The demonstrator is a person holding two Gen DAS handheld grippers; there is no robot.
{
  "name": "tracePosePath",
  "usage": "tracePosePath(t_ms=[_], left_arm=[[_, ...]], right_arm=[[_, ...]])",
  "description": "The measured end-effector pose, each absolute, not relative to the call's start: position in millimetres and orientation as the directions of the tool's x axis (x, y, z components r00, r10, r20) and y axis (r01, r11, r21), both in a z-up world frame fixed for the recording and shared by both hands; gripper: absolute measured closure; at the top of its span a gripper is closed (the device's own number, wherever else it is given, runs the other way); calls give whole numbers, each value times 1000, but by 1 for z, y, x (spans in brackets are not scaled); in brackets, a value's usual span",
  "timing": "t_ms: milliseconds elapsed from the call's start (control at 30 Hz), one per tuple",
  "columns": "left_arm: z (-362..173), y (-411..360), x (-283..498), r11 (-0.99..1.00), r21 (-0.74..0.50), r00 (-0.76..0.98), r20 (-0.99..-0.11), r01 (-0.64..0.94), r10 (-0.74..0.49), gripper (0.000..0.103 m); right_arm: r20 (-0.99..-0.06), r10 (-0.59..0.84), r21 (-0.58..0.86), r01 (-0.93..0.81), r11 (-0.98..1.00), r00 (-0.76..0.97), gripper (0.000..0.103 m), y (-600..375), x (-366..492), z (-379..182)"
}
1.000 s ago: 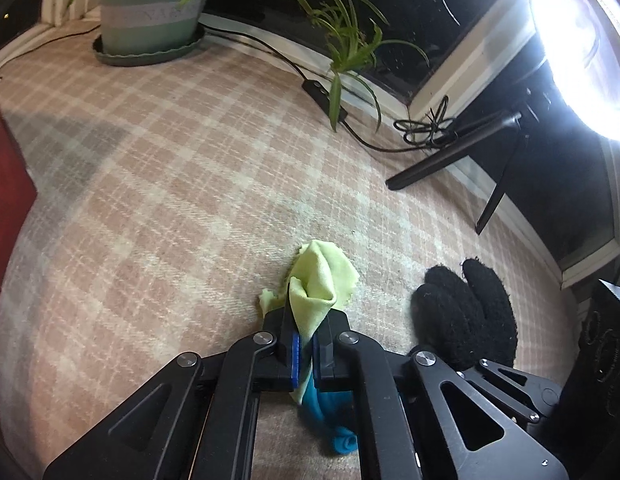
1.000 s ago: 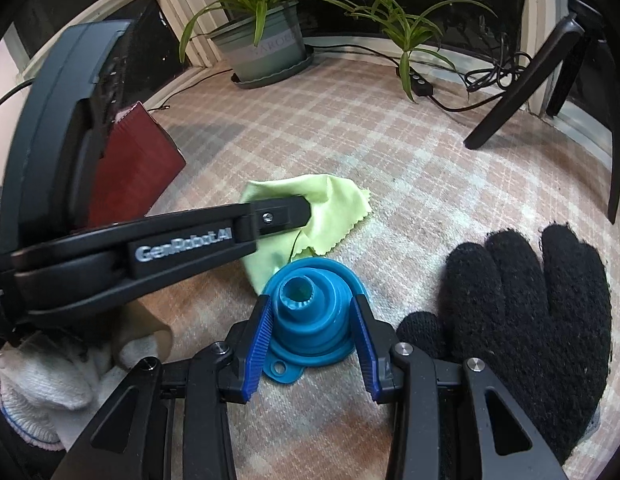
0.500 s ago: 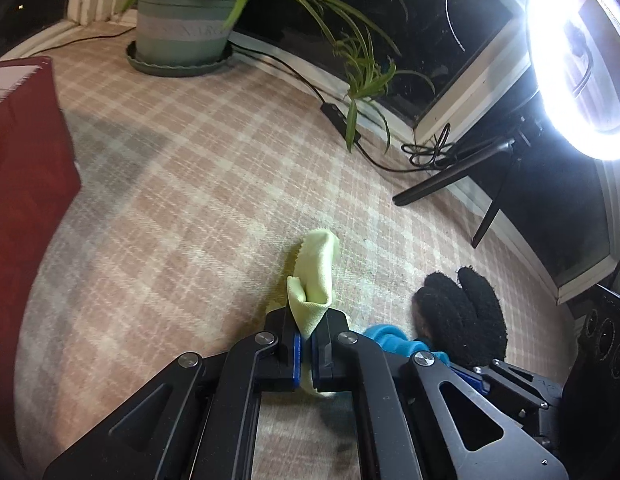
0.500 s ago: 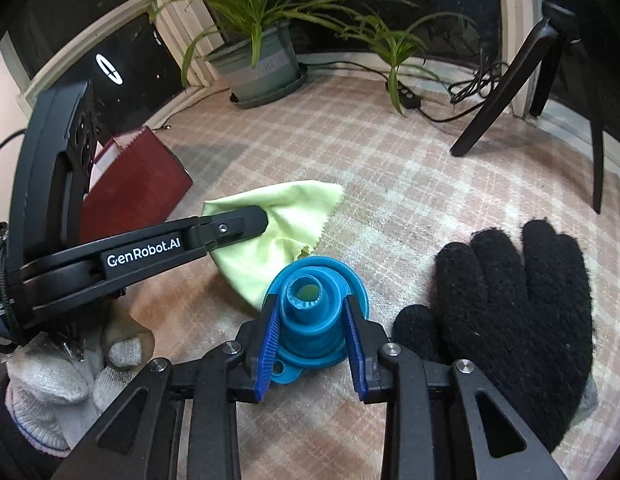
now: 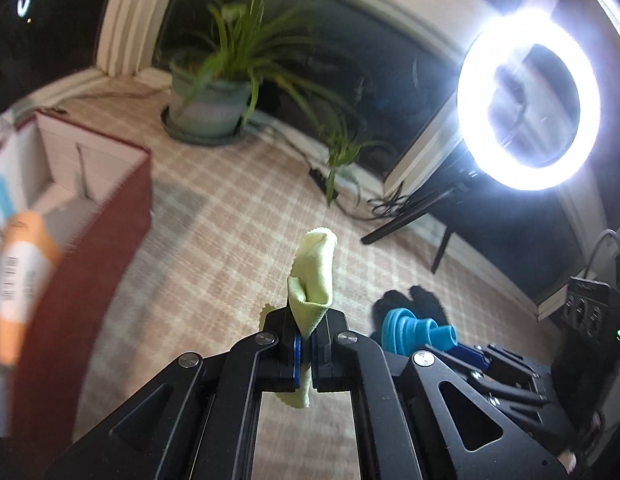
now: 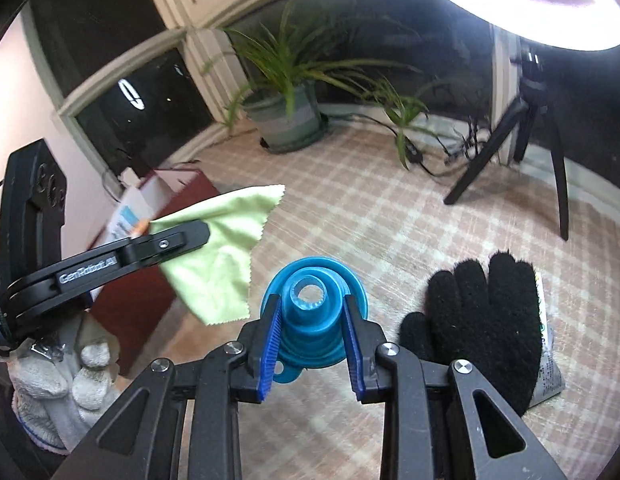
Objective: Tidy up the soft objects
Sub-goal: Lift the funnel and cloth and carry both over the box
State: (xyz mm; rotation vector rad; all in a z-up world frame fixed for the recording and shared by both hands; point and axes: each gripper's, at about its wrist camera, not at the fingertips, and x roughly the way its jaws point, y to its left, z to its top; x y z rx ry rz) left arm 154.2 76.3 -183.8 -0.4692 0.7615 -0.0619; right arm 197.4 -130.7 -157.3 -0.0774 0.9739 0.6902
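Green cloth (image 5: 313, 276) hangs clamped in the left gripper (image 5: 304, 354) fingers, lifted near the red box (image 5: 110, 216); the right gripper (image 6: 310, 344) fingers clench a blue funnel (image 6: 313, 300). Neither is boxed yet, and the black glove (image 6: 481, 320) lies waiting on the surface (image 6: 369, 208).

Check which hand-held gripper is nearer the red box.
Left. The left hand-held gripper, shut on the green cloth, sits right beside the red box. The right hand-held gripper, clamping the blue funnel, is farther off.
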Motion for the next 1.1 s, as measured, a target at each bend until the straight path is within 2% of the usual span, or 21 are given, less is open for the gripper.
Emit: tracePosePath(t_ms=[233,433,567,900,1100], left_arm=[[-132,97,99,918,-385,796,-581,-89,-166,101],[-114,140,58,904,-408,820,-556,-126,-137,101],[-108,174,29,899,-397,833,-548,-184,-72,101],[-114,245,-8,866,-395,820,-572,-307,30,101],[-135,278,-2,857,-391,775,-632,-335,15,101]], right_arm=[[-746,546,220,-632,743,382,77,-104,168,-118],[-717,592,212,-693,689,368,77,-68,139,-90],[-696,630,215,-736,642,345,77,-35,120,-76],[-695,672,222,-813,538,255,77,55,81,-72],[-720,667,258,-818,515,192,77,102,74,-90]])
